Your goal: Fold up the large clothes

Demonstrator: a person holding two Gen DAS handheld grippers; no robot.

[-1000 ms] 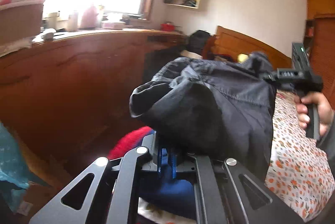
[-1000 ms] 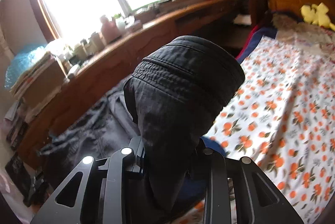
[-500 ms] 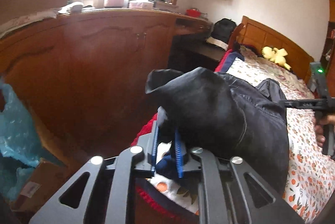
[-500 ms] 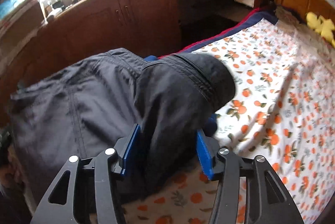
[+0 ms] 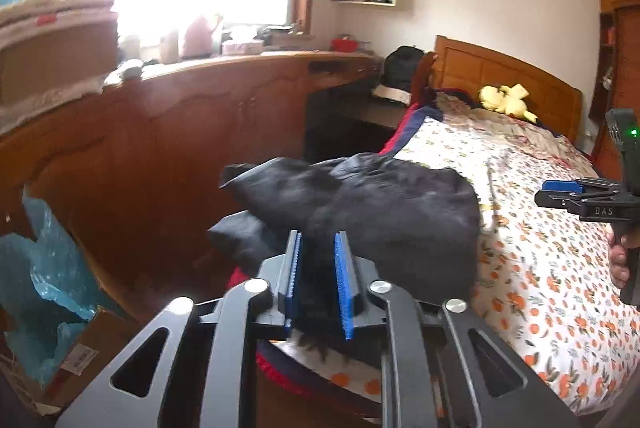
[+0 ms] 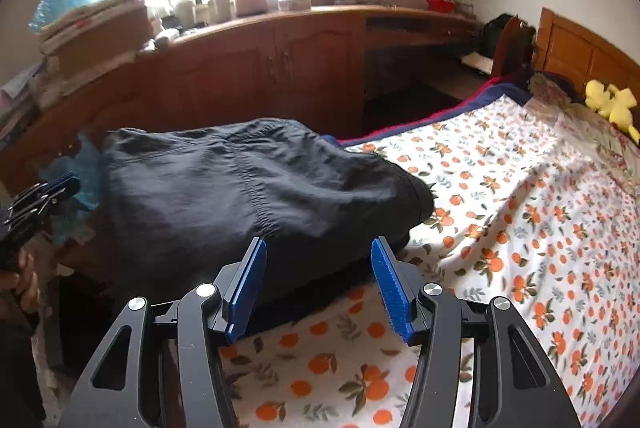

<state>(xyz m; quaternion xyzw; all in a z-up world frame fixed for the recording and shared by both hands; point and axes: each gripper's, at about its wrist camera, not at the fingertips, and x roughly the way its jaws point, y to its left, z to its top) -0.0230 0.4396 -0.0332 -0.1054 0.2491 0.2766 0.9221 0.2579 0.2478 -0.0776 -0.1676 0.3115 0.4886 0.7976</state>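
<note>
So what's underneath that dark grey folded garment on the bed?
The dark grey garment lies on the orange-print bedsheet; a blue fabric edge peeks out behind. Anything else beneath is covered.

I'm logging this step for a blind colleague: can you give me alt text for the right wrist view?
The right tool is open, its blue pads apart just in front of a dark garment lying heaped on the edge of a bed with an orange-print sheet. The left tool shows at the far left; wooden cabinets stand behind.
</note>
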